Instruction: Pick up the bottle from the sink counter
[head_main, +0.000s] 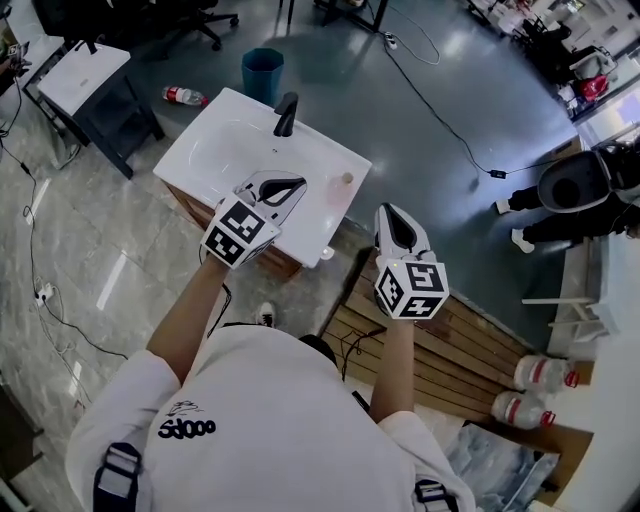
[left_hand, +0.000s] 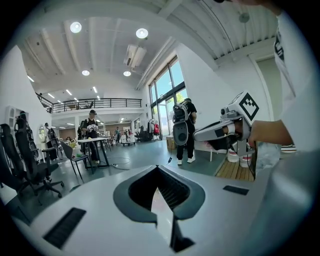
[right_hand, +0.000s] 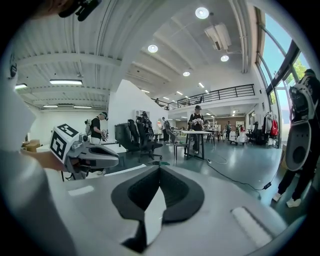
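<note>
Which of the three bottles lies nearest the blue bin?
The lone bottle on the grey floor beside the bin; the other two lie together at the wooden decking.

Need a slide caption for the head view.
Left tongs and right tongs shut, empty, near the white sink counter; a bottle lies on the floor beyond.
</note>
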